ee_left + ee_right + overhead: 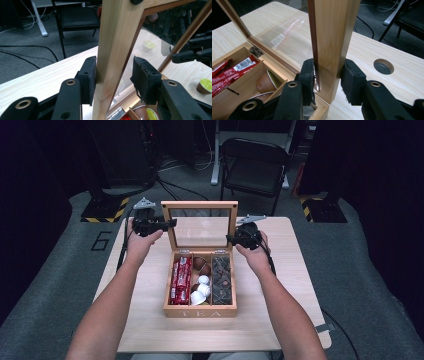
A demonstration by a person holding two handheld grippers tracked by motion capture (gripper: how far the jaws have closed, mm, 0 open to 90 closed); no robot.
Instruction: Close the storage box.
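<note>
Lid (200,222) stands upright at the box's (200,310) far edge, right tool (240,238) clamped on its right stile, left tool (165,225) loosely straddling the left stile.

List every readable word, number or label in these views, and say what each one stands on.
"TEA": on the front wall of the light wooden box, in the high view.
"6": on the grey floor mat left of the table.
Red packets in the box's left compartment: white barcode label and print, too small to read.
White sticker seen through the glass lid: barcode lines only, unreadable.
</note>
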